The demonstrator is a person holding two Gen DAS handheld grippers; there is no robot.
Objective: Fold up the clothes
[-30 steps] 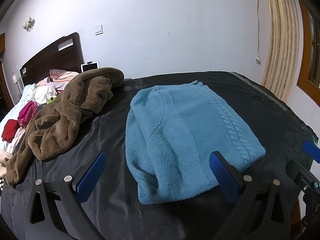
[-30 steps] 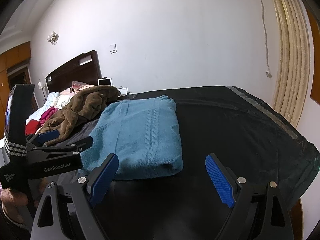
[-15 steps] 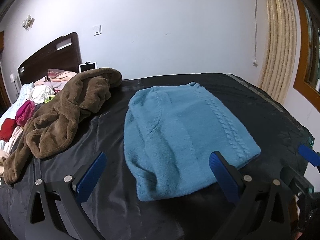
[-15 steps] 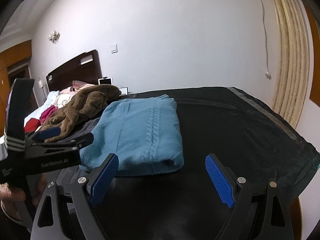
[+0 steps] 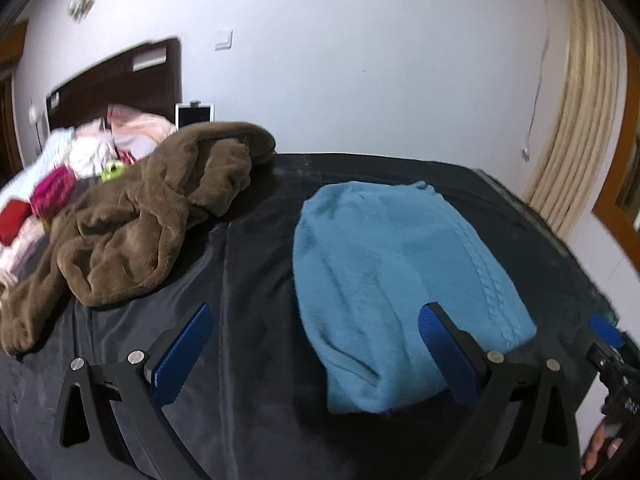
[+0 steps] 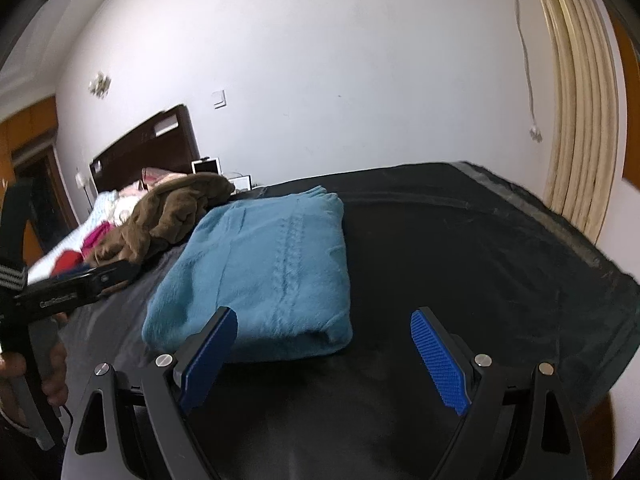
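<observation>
Clothes on the bed fall into two lots, taken from left to right: a crumpled brown garment lies unfolded toward the headboard side, and the blue sweater lies as a folded packet further right, its long axis running away from the tools toward the wall. The left tool hovers low with its fingers spread apart and empty, the sweater's near end ahead between centre and its right finger, the brown garment well off to its left. The right tool, likewise spread and empty, has the sweater's near edge just ahead, left of centre. By my judgement the left tool is nearer the brown garment, likely next.
</observation>
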